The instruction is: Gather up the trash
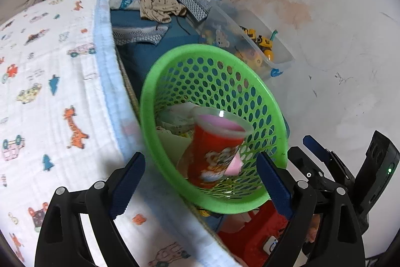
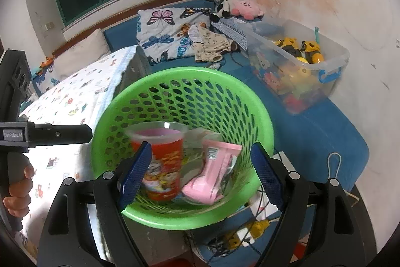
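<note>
A green perforated basket [image 1: 217,202] [image 2: 180,81] stands tilted beside the bed. Inside it are a red printed cup [image 1: 212,152] [image 2: 165,167] with a clear rim and a pink top, a pink plastic pack [image 2: 212,174] and some pale paper [image 1: 172,121]. My left gripper [image 1: 200,157] hovers over the basket's mouth with its jaws wide apart; the cup shows between them, untouched and blurred. My right gripper [image 2: 201,147] is open above the basket too, with nothing pressed between its blue pads [image 2: 136,172]. A hand [image 2: 20,182] holds the left gripper at the left edge of the right wrist view.
The bed with a white animal-print blanket [image 1: 50,91] is on the left. A clear bin of toys [image 2: 300,66] sits against the stained wall. Under the basket are a red stool [image 1: 250,234] and a power strip with cables [image 2: 250,229]. Pillows and plush toys [image 2: 232,1] lie behind.
</note>
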The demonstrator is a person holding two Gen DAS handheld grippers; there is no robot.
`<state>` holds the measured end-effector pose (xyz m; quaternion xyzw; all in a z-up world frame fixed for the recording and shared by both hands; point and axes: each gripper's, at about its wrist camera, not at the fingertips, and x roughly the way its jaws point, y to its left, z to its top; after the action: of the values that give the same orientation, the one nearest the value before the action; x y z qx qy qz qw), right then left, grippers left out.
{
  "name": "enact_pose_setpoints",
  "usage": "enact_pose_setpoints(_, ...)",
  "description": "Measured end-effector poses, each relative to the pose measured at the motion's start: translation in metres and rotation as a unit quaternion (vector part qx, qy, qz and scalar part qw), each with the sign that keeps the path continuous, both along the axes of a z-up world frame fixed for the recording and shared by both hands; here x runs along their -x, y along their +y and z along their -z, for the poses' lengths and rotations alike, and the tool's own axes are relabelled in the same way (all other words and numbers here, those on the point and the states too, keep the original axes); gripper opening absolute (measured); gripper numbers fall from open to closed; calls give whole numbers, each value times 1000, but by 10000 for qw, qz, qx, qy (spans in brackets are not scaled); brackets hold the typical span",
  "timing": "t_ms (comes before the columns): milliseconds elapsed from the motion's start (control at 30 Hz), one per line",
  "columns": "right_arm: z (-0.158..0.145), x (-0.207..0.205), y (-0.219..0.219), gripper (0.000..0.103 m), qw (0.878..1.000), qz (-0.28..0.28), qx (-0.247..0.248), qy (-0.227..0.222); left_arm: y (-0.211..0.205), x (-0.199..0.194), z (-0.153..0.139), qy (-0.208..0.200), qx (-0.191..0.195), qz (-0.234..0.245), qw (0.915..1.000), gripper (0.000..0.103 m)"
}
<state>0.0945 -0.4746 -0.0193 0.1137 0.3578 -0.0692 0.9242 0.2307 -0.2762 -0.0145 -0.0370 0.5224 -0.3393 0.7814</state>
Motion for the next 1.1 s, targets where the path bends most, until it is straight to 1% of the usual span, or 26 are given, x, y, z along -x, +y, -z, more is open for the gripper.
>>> enact_pose_setpoints(133,-3,0,13,83,9999,-95,-25,-61,20,8,-9,-313,-55,-104,9994,87)
enact_pose_setpoints(333,-4,0,36,84,9995,-270,-125,-117,54,18,-20,-783,-186,-365,9961,87)
enact_pose_setpoints(467,-5,1,52,85,9989,-394,-193,-138,73,27,-26,-1057,-292,-535,9925,87)
enact_pose_setpoints(567,-7,1,64,85,9984,-497,-206,-157,88,34,-30,-1247,-347,-663,9894,90)
enact_pose_setpoints(733,-12,3,86,88,9975,-642,-246,-184,110,41,-35,-1468,-399,-846,9847,92)
enact_pose_setpoints(1000,-22,8,114,92,9962,-800,-257,-212,148,56,-45,-1832,-558,-1209,9740,94)
enact_pose_setpoints(1067,-24,9,121,93,9961,-814,-246,-217,157,60,-47,-1951,-650,-1309,9698,94)
enact_pose_setpoints(1100,-25,10,124,94,9961,-817,-255,-228,163,63,-48,-2031,-733,-1394,9664,94)
